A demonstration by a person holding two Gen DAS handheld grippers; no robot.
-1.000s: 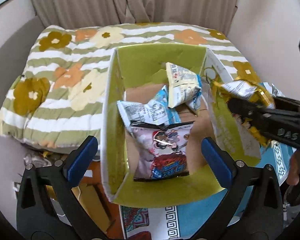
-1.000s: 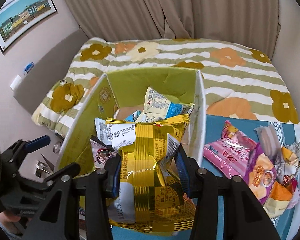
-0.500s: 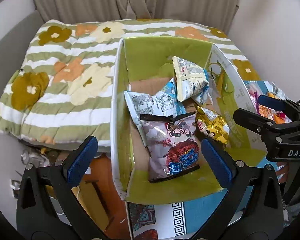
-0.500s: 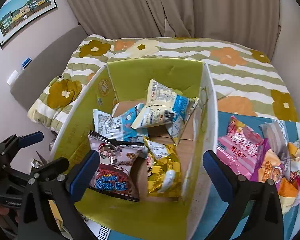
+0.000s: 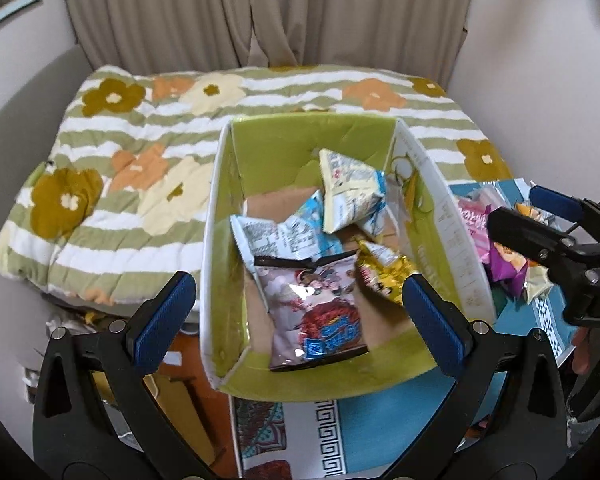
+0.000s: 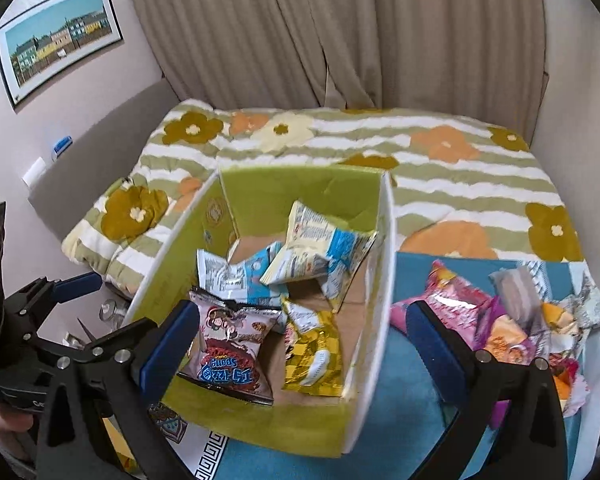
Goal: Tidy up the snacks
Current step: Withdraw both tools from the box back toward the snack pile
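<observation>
Bedside box; right fingers wide, seemingly empty

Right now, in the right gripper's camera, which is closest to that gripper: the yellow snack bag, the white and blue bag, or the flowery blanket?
1. Yellow snack bag, in the box's near end.
2. White and blue bag, toward the box's back wall.
3. Flowery blanket, behind the box.
</observation>
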